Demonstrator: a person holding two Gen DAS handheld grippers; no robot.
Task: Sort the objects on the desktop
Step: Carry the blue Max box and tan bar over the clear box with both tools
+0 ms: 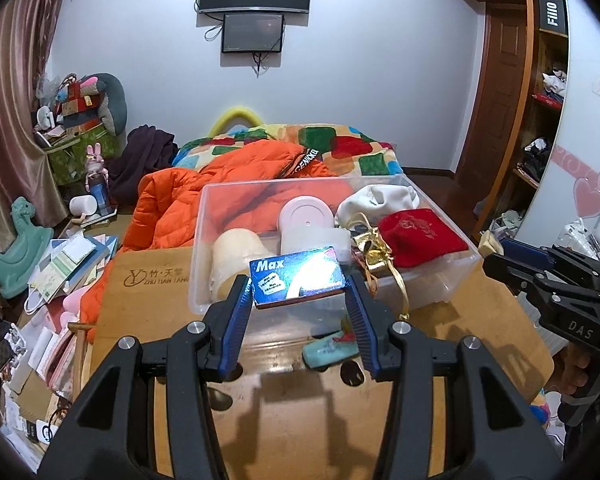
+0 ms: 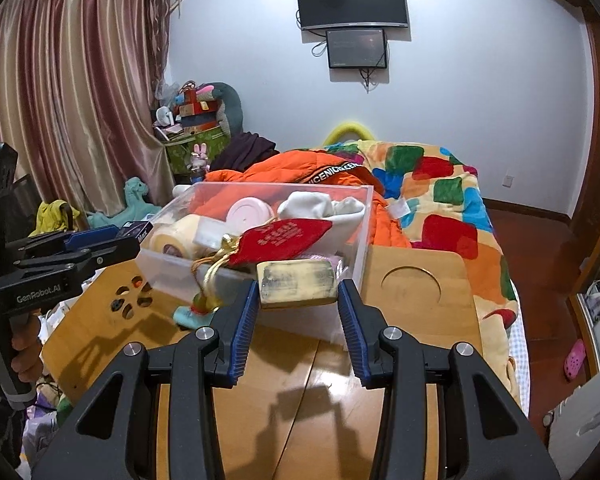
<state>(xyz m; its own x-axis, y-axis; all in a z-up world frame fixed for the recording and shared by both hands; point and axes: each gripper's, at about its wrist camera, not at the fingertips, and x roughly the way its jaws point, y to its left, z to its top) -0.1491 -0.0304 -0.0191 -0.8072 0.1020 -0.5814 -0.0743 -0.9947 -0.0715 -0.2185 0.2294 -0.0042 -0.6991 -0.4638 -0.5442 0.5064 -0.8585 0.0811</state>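
Observation:
My left gripper [image 1: 298, 286] is shut on a blue "Max" staple box [image 1: 297, 274] and holds it above the table, just before the near wall of a clear plastic bin [image 1: 432, 284]. My right gripper [image 2: 298, 288] is shut on a worn yellow block [image 2: 297, 283] and holds it in front of the same bin [image 2: 358, 248]. The bin holds a tape roll [image 1: 236, 252], a pink-white round case [image 1: 306, 216], a red pouch [image 1: 420, 232], white cloth [image 1: 380, 198] and a gold ribbon [image 1: 374, 252]. A teal toy [image 1: 330, 350] lies on the wooden table [image 1: 300, 400] under the left gripper.
The wooden table [image 2: 420, 308] sits over a bed with an orange jacket [image 1: 172, 204] and a patchwork blanket [image 2: 440, 188]. The table has a round recess [image 2: 410, 286] on its right. Papers and boxes [image 1: 68, 264] pile up on the left. The other gripper [image 1: 556, 284] shows at right.

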